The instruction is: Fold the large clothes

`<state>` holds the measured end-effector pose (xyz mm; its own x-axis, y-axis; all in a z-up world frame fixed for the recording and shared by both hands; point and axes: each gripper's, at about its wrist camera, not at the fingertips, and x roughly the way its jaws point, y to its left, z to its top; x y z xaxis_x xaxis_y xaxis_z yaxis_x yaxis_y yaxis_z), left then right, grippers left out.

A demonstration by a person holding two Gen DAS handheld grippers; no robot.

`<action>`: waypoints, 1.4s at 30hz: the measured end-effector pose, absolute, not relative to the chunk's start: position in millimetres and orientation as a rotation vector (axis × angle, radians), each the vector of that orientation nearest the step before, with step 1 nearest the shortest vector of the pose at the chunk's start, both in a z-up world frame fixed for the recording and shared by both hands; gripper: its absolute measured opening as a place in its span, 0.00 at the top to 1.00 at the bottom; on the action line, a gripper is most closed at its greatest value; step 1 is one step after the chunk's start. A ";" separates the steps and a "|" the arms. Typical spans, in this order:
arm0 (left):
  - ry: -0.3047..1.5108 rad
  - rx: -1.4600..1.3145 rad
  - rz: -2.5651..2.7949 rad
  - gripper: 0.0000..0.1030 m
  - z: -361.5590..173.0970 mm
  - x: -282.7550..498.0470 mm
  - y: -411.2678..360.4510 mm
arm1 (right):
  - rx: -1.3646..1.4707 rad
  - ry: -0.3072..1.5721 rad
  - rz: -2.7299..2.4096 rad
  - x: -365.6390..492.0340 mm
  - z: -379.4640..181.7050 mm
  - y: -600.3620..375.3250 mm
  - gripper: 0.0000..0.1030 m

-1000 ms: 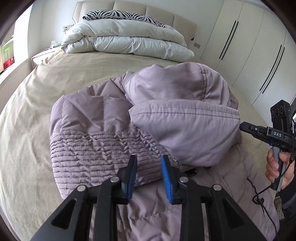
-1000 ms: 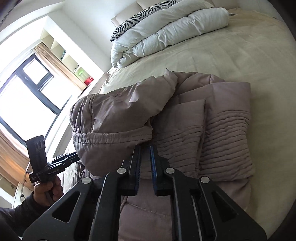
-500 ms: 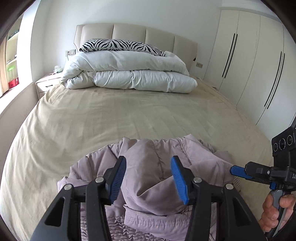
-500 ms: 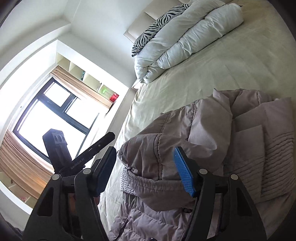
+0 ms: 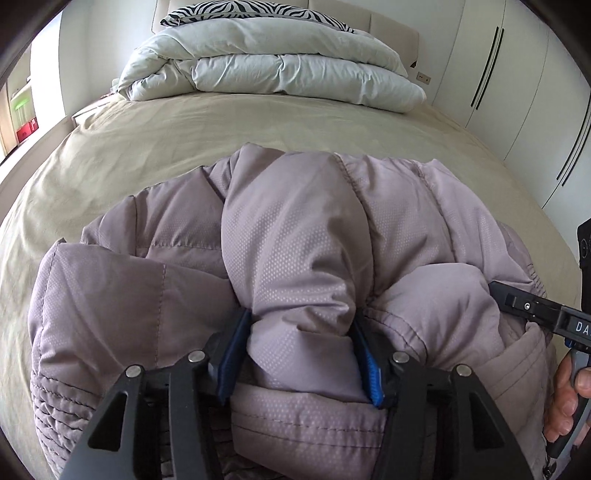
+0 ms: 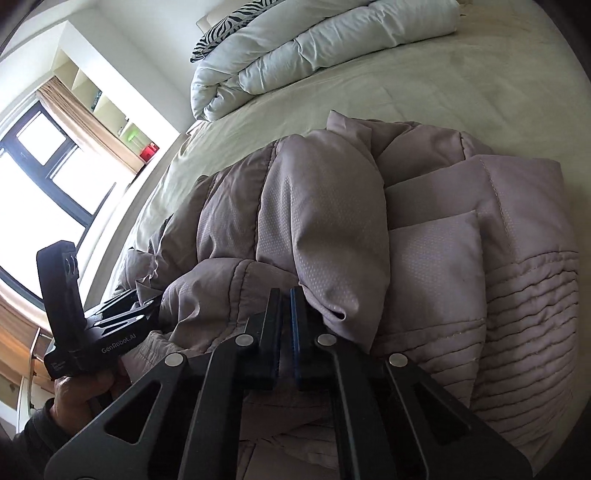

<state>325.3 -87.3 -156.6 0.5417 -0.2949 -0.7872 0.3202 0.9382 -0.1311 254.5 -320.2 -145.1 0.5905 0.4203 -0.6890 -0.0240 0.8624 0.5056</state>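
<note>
A mauve puffer jacket (image 5: pixel 295 236) lies on a beige sheet (image 5: pixel 147 140) near a white duvet (image 5: pixel 273 70) and zebra-striped pillow (image 5: pixel 255 9).

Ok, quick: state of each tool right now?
Left tool: partly closed, gripping a thick bunch of the jacket.
Right tool: shut; cloth between fingers can't be told.

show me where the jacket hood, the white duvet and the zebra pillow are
jacket hood (image 5: pixel 295 258), left wrist view, on the puffy middle panel of the hood.
white duvet (image 5: pixel 280 70), left wrist view, on the front fold of the stack.
zebra pillow (image 5: pixel 251 9), left wrist view, on its striped top, above the duvet.
</note>
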 end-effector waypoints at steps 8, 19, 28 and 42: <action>0.903 0.025 -0.366 0.42 -162.4 321.3 -88.6 | 0.528 0.799 0.326 260.4 -80.7 -334.2 0.92; 0.875 -0.014 -0.395 0.41 -168.8 323.3 -82.9 | 0.555 1.014 0.203 381.2 -148.9 -334.3 0.99; 0.854 -0.047 -0.406 0.41 -163.3 321.5 -78.2 | 0.489 1.028 0.163 381.9 -139.3 -328.5 0.93; 0.681 -0.177 -0.310 0.43 -77.0 300.7 1.7 | 0.547 1.017 0.397 405.0 -99.2 -234.4 0.93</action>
